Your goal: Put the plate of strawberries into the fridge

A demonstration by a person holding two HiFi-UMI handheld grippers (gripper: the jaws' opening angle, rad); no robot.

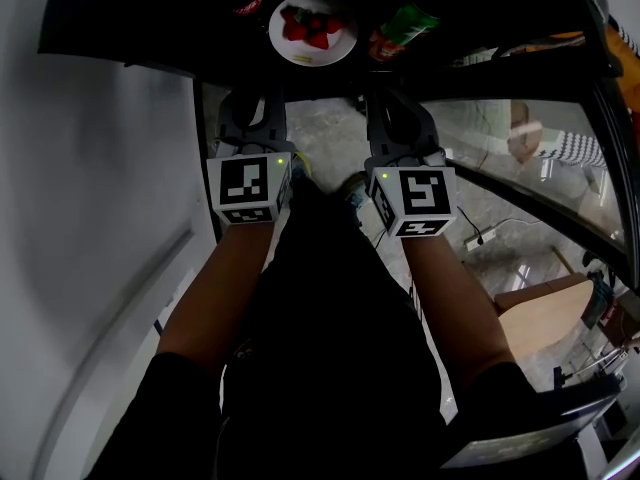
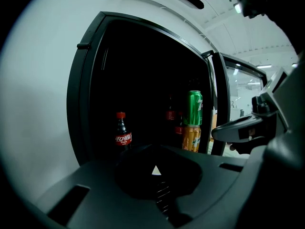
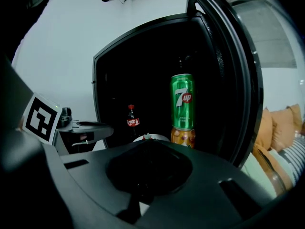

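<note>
The white plate (image 1: 340, 48) of red strawberries (image 1: 310, 26) rests inside the dark open fridge (image 1: 150, 28), between a cola bottle (image 1: 243, 3) and a green can (image 1: 405, 28). My left gripper (image 1: 250, 108) and right gripper (image 1: 397, 108) hang side by side just outside the fridge opening, below the plate and apart from it. Both look shut with nothing held. In the right gripper view only the plate's rim (image 3: 157, 138) peeks over my right gripper (image 3: 148, 152). The left gripper view shows my left gripper (image 2: 156, 171) with its jaws together; the plate is hidden there.
The cola bottle (image 2: 122, 132) stands at the fridge's left. The green can (image 3: 182, 100) sits on an orange can (image 3: 182, 136) at the right. The glass fridge door (image 1: 560, 183) swings open to the right. A white wall (image 1: 90, 218) runs along the left.
</note>
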